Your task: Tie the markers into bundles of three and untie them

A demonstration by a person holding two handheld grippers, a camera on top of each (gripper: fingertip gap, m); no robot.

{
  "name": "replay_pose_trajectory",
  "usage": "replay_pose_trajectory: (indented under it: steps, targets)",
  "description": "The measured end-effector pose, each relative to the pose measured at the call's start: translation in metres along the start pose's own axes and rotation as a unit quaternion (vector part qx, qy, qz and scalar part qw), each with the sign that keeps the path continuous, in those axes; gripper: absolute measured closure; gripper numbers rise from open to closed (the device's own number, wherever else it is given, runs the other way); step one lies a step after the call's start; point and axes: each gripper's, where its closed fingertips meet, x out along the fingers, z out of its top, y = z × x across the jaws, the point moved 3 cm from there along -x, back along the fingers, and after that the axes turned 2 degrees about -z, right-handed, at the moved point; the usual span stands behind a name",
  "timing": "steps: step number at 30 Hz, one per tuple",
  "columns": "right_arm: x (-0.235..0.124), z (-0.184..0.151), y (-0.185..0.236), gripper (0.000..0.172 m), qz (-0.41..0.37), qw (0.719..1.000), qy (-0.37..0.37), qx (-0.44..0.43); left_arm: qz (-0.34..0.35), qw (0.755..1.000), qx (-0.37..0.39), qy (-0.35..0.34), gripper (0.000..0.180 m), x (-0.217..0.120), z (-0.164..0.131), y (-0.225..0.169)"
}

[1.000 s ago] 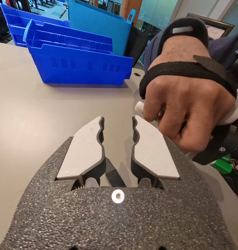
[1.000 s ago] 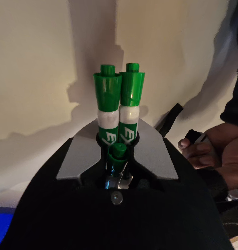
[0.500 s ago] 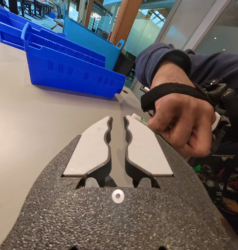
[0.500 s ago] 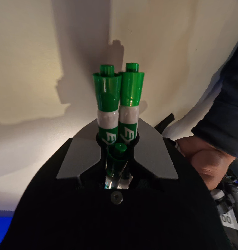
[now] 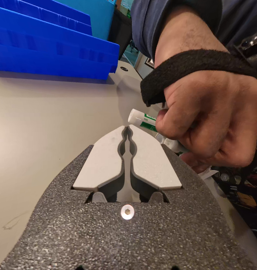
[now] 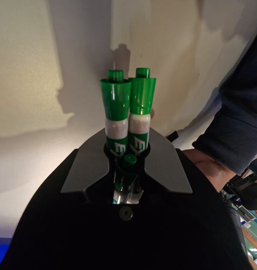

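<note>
Right gripper (image 6: 127, 146) clamps three green markers (image 6: 141, 102) upright between its fingers, so the set of three looks gathered. No tie visible on them. Left gripper (image 5: 127, 127) clenched on nothing, just left of the markers' white ends. Tying and untying seem left.

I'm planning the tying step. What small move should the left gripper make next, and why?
Probably open the jaws again. The left gripper is shut on nothing, its tips just short of the white marker ends sticking out past the hand. The right gripper holds three green markers, and no tie shows on them.
</note>
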Motion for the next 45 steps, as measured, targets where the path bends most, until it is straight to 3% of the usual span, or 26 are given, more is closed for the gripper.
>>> replay_pose_trajectory:
  steps: [11,14,20,24,29,32,39,45]
  targets:
    - [-0.002,-0.004,-0.003,0.130,-0.013,1.000,0.006,0.002,-0.067,0.996,0.020,0.055,0.180,0.012,-0.017,-0.023]
    - [-0.002,-0.008,-0.002,0.130,-0.006,1.000,0.012,0.009,-0.029,0.999,0.019,0.042,0.175,0.007,-0.012,-0.012]
    - [-0.002,-0.038,0.011,0.131,0.041,0.996,0.065,0.053,0.113,0.992,0.003,-0.060,0.165,-0.028,0.008,0.019]
    - [-0.002,-0.071,0.027,0.131,0.090,0.981,0.144,0.095,0.170,0.981,0.013,-0.094,0.165,-0.041,0.013,0.022]
    - [-0.006,-0.109,0.044,0.131,0.108,0.962,0.211,0.136,0.262,0.948,0.110,-0.143,0.161,-0.045,0.021,0.010]
    - [-0.018,-0.132,0.045,0.131,0.090,0.953,0.262,0.123,0.305,0.932,0.149,-0.127,0.155,-0.041,0.013,0.004]
    - [-0.020,-0.152,0.044,0.130,0.081,0.935,0.335,0.083,0.313,0.934,0.151,-0.085,0.150,-0.028,0.001,-0.002]
    - [-0.021,-0.164,0.042,0.130,0.082,0.920,0.379,0.057,0.305,0.939,0.131,-0.094,0.150,-0.029,0.002,-0.002]
